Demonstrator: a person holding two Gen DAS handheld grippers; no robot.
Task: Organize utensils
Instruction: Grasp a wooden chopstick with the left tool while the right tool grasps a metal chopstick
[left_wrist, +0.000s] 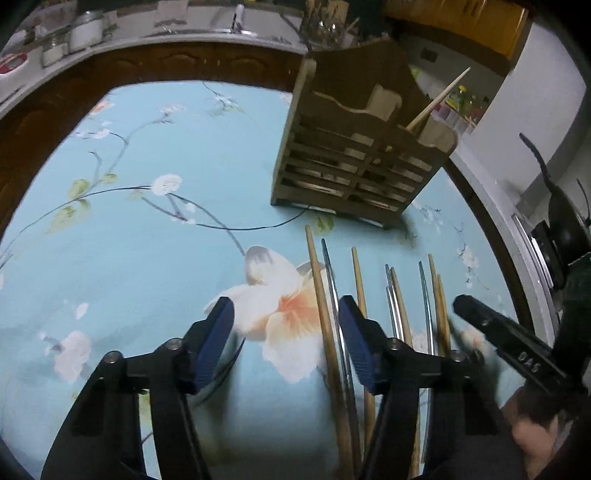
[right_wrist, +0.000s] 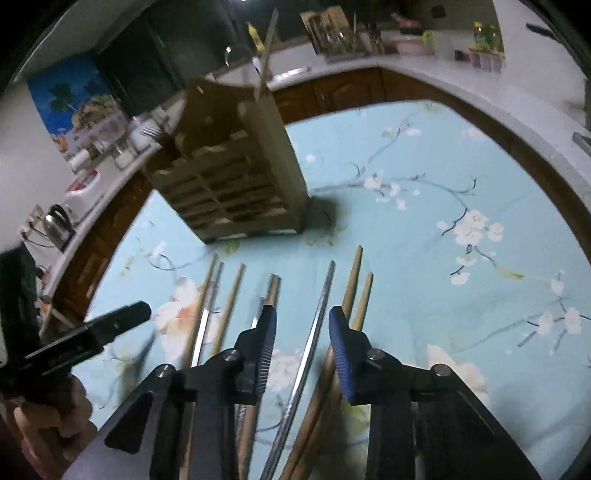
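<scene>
Several wooden and metal chopsticks (left_wrist: 399, 314) lie side by side on the floral blue tablecloth (left_wrist: 147, 258); they also show in the right wrist view (right_wrist: 314, 325). A slatted wooden utensil holder (left_wrist: 354, 155) stands behind them with one wooden chopstick (left_wrist: 439, 99) in it; it also shows in the right wrist view (right_wrist: 236, 173). My left gripper (left_wrist: 286, 314) is open and empty, left of the row, its right finger over the leftmost sticks. My right gripper (right_wrist: 303, 321) is open, straddling a metal chopstick (right_wrist: 317, 317) without gripping it.
The right gripper's black finger (left_wrist: 506, 332) shows at the right of the left wrist view, the left gripper's (right_wrist: 92, 328) at the left of the right wrist view. Kitchen counters with jars (left_wrist: 85, 29) and a kettle (right_wrist: 57, 221) surround the table.
</scene>
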